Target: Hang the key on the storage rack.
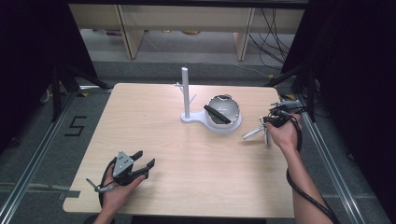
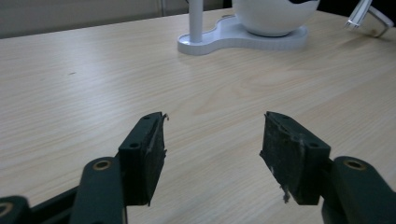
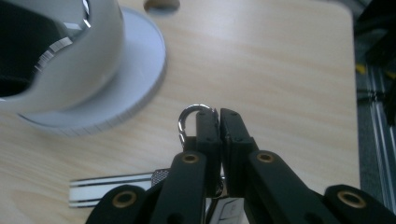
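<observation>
Right tool (image 3: 219,116) clamped on metal ring (image 3: 187,122).

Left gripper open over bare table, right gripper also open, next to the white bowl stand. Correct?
Not quite. The right gripper is shut, its black jaws pressed together on a small silver metal ring, as the right gripper view shows. The rest holds: the left gripper is open over the light wooden table, and the white bowl stand is close by.

A single marking is legible: the numeral "5" (image 1: 75,126), formed in black tape on the grey floor (image 1: 37,140) left of the table (image 1: 196,186).
</observation>
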Available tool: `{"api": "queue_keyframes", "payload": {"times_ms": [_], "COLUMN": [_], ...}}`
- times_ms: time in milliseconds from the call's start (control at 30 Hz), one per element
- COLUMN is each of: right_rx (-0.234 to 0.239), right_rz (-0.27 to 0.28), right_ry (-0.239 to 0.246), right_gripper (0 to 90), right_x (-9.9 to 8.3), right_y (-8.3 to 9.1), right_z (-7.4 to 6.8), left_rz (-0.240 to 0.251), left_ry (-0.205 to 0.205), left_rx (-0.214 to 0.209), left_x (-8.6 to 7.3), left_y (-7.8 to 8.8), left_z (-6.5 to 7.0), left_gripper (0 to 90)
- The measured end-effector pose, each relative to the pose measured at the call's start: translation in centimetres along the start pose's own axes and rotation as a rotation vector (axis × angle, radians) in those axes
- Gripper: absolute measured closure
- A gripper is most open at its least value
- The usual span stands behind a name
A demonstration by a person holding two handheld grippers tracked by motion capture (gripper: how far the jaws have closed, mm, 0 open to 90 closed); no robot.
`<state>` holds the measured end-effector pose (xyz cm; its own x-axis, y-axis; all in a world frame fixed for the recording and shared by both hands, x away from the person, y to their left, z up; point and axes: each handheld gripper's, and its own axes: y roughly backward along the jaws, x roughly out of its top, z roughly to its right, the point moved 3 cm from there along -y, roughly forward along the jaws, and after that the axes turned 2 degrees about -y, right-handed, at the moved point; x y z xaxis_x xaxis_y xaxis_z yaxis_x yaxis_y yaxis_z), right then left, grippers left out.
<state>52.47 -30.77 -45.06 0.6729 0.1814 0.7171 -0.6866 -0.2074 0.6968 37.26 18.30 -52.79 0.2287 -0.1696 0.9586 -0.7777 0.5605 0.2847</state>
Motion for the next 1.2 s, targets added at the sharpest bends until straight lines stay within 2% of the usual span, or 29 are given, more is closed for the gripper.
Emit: {"api": "queue_keyframes", "payload": {"times_ms": [33, 100, 167, 200, 300, 333, 500, 533, 667, 700, 733, 800, 833, 867, 933, 967, 1000, 1033, 1067, 1167, 1200], "right_rx": [-0.006, 0.001, 0.013, 0.005, 0.022, 0.034, 0.053, 0.062, 0.116, 0.138, 0.151, 0.175, 0.187, 0.209, 0.242, 0.273, 0.281, 0.299, 0.320, 0.359, 0.366], "right_rz": [0.027, 0.096, 0.173, 0.211, 0.249, 0.241, 0.280, 0.282, 0.330, 0.338, 0.354, 0.372, 0.382, 0.375, 0.387, 0.388, 0.382, 0.390, 0.393, 0.394, 0.400], "right_ry": [-0.001, 0.003, 0.007, 0.009, 0.047, 0.044, 0.072, 0.045, 0.086, 0.077, 0.101, 0.108, 0.131, 0.116, 0.147, 0.144, 0.149, 0.176, 0.175, 0.198, 0.220], "right_gripper": [88.3, 88.2, 88.2, 88.2, 88.2, 88.2, 88.2, 88.3, 88.2, 88.2, 88.3, 88.3, 88.3, 88.3, 88.3, 88.2, 88.3, 88.3, 88.3, 88.3, 88.3], "right_x": [0.2, 0.8, 1.3, 1.6, 2.5, 2.7, 3.8, 3.9, 4.4, 4.4, 4.5, 4.5, 4.6, 4.5, 4.5, 4.5, 4.4, 4.3, 4.2, 3.9, 3.9], "right_y": [0.6, 1.5, 2.6, 3.0, 4.1, 4.4, 5.7, 6.2, 7.7, 8.1, 8.4, 8.8, 9.1, 9.3, 9.6, 9.7, 9.8, 9.8, 9.9, 10.1, 10.0], "right_z": [-0.2, -0.7, -1.2, -1.5, -2.3, -2.6, -3.8, -4.4, -6.1, -6.8, -7.4, -8.7, -9.1, -9.9, -11.1, -11.8, -12.6, -13.4, -14.1, -15.9, -16.2], "left_rz": [0.006, 0.020, 0.031, 0.032, 0.054, 0.049, 0.088, 0.092, 0.127, 0.118, 0.124, 0.129, 0.127, 0.126, 0.124, 0.122, 0.119, 0.112, 0.109, 0.100, 0.100], "left_ry": [0.005, 0.044, 0.025, 0.026, 0.013, 0.008, 0.007, 0.014, 0.020, 0.006, -0.001, -0.013, -0.019, -0.024, -0.031, -0.032, -0.032, -0.028, -0.029, -0.006, 0.014], "left_rx": [-0.014, -0.047, -0.068, -0.079, -0.103, -0.101, -0.163, -0.178, -0.246, -0.247, -0.262, -0.291, -0.306, -0.325, -0.343, -0.353, -0.364, -0.371, -0.375, -0.394, -0.403], "left_x": [0.3, 1.1, 1.9, 2.3, 3.5, 3.9, 6.3, 6.8, 9.2, 9.9, 10.5, 11.7, 12.2, 12.8, 13.5, 13.9, 14.4, 14.7, 14.9, 15.4, 15.6], "left_y": [0.0, -0.1, -0.2, -0.3, -0.6, -0.7, -1.4, -1.6, -2.6, -2.8, -3.0, -3.6, -4.0, -4.4, -5.2, -5.6, -6.1, -6.5, -6.8, -7.9, -8.2], "left_z": [0.1, 0.8, 1.2, 1.5, 2.2, 2.4, 3.3, 3.5, 4.3, 4.5, 4.9, 5.6, 6.0, 6.4, 7.0, 7.3, 7.5, 7.7, 7.8, 8.0, 8.0], "left_gripper": [39.9, 40.9, 41.1, 41.1, 41.2, 41.2, 42.2, 42.4, 43.4, 43.8, 44.0, 44.6, 45.0, 45.2, 45.6, 45.9, 46.3, 46.5, 46.6, 47.3, 47.6]}}
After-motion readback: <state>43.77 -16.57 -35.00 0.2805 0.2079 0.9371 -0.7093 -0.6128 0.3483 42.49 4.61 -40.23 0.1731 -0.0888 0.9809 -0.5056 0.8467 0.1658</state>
